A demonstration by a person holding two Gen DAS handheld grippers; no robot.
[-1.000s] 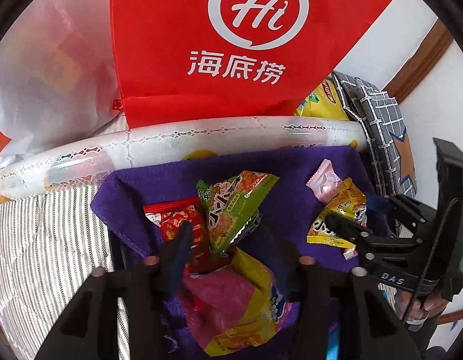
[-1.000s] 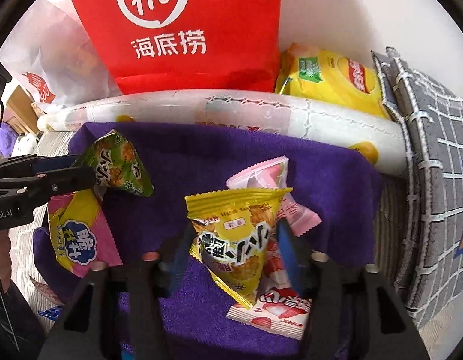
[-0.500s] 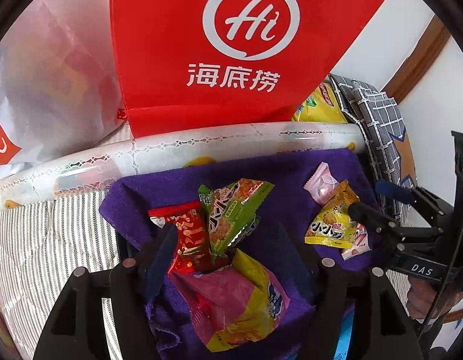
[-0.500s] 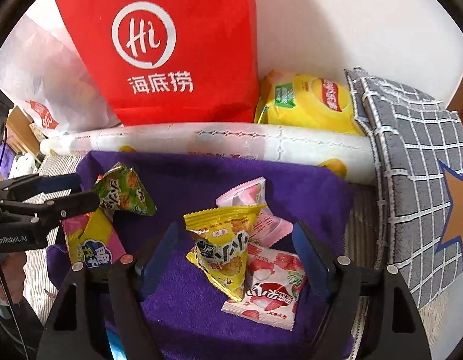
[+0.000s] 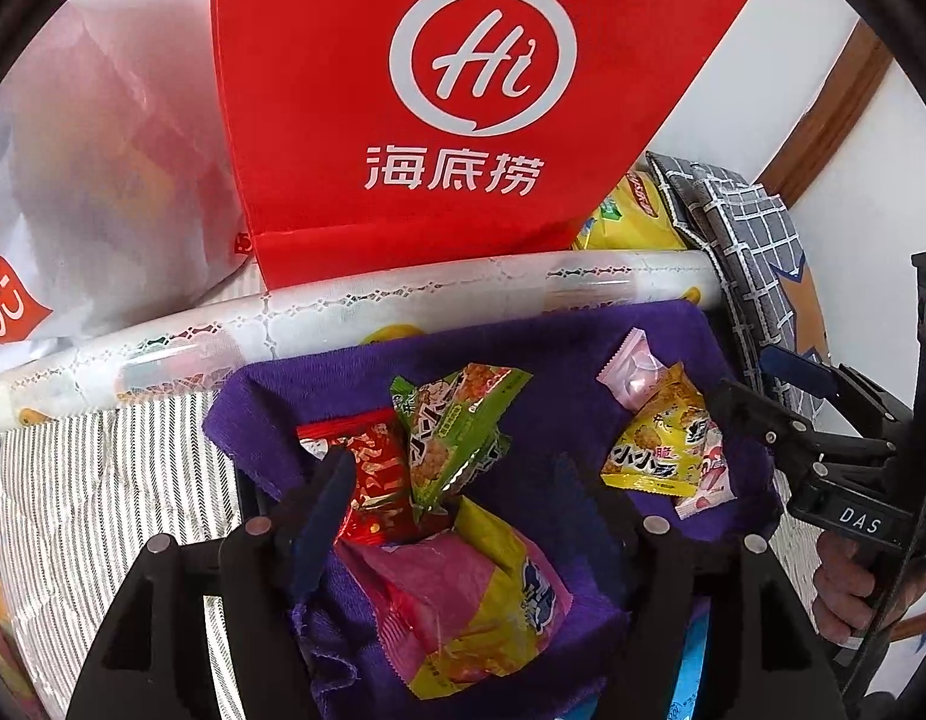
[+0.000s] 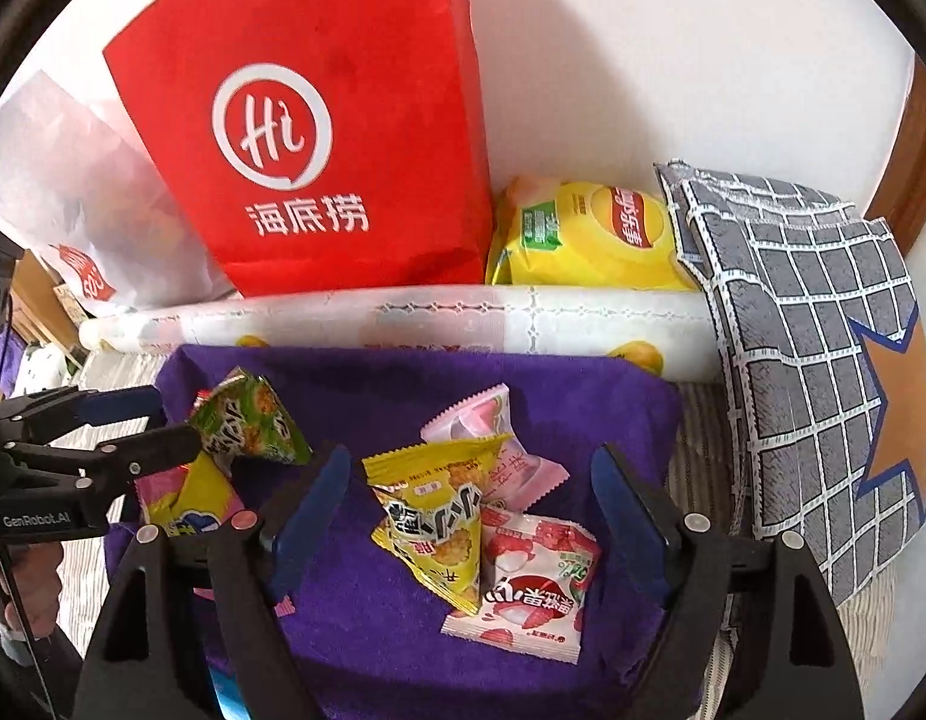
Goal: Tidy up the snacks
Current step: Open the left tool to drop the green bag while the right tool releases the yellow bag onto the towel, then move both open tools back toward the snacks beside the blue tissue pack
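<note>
We read a white "Hi" logo over three Chinese characters on the red bag (image 6: 319,138), "DAS" on the right hand-held gripper (image 5: 763,396) as seen from the left wrist, and "GenRobot.AI" on the left hand-held gripper (image 6: 145,420) as seen from the right wrist. Both hand-held grippers hang low over the purple cloth (image 6: 403,384) with fingers spread apart and nothing between them. Ahead of the left hand-held gripper (image 5: 463,480) lie a green triangular packet (image 5: 451,426), a red packet (image 5: 373,474) touching it, and a pink-and-yellow packet (image 5: 463,588) nearest the camera. Between the right hand-held gripper's (image 6: 469,504) fingers lie a yellow triangular packet (image 6: 439,516), overlapping a pink candy wrapper (image 6: 481,420) and a strawberry-printed sachet (image 6: 535,594). Beyond the cloth we see a yellow chip bag (image 6: 589,240) beside a grey checked cushion (image 6: 811,324).
</note>
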